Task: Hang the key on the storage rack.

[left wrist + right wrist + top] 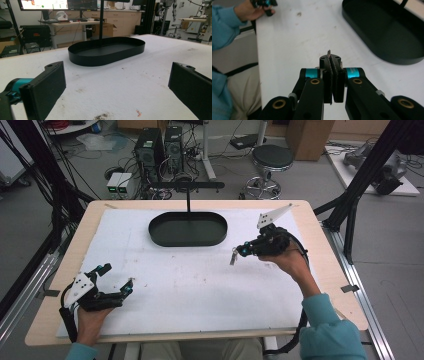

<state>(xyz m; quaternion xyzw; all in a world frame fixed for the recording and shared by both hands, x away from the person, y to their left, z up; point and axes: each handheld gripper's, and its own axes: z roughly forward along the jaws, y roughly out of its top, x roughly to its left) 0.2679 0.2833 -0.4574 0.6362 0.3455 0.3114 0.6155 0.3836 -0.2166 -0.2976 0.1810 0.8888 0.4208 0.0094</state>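
Observation:
My right gripper hovers over the white mat to the right of centre, held by a hand in a teal sleeve. Its jaws are shut on a small thin grey piece that hangs from the tips. In the right gripper view that grey sliver pokes out above the closed pads of the right gripper. My left gripper rests low at the front left of the mat, jaws wide apart and holding nothing. The left gripper faces a black oval tray, which is empty.
The black oval tray sits at the back centre of the mat, with a black post and crossbar rising behind it. The wooden table edge runs close on the right. The other hand is at the top left of the right gripper view.

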